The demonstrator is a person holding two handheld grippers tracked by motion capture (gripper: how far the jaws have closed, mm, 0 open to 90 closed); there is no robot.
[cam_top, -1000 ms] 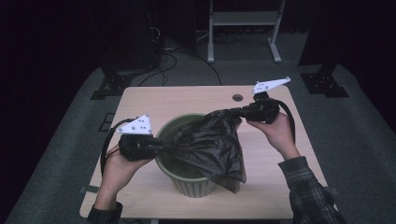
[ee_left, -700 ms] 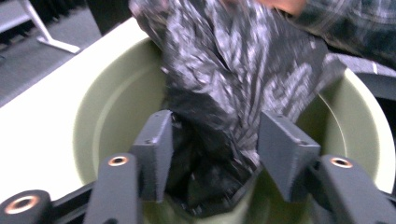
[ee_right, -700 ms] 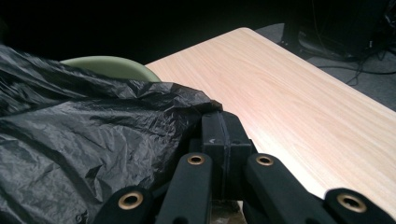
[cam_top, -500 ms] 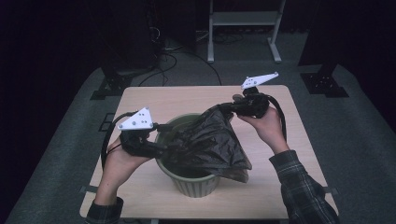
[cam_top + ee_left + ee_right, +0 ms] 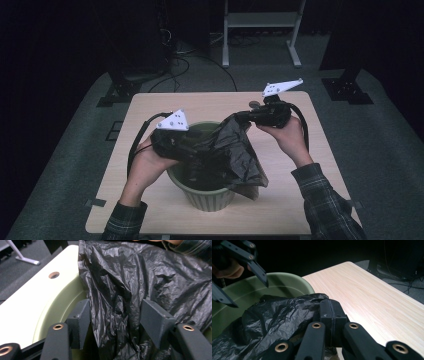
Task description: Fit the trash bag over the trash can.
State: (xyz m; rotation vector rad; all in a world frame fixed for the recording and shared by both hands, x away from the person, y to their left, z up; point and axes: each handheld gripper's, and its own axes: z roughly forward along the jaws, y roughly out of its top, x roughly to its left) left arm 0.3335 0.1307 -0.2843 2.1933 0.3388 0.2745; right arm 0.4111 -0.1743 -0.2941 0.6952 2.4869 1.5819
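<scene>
A black plastic bag (image 5: 235,155) lies crumpled over a green round bin (image 5: 205,197) in the middle of the table. My right gripper (image 5: 243,116) is at the bin's far right rim, shut on the bag's edge (image 5: 312,302), its jaws pressed together (image 5: 332,312). My left gripper (image 5: 195,150) hovers over the bin's left side. Its jaws (image 5: 120,317) stand apart after just opening from a near-shut grip and then closing a little. A loose fold of the bag (image 5: 112,305) hangs between them, unpinched. The left gripper (image 5: 249,293) is also in the right gripper view, open above the bin.
The light wooden table (image 5: 300,200) has a small round hole (image 5: 255,104) near its far edge. Behind it on the grey floor stand a white metal frame (image 5: 260,30), two black stand bases (image 5: 117,92) (image 5: 347,87) and cables (image 5: 190,55).
My left gripper has let go of the bag's left edge, opened, and moved up and right over the bin. The bag has slumped right, baring the bin's left rim. The right gripper has barely shifted.
</scene>
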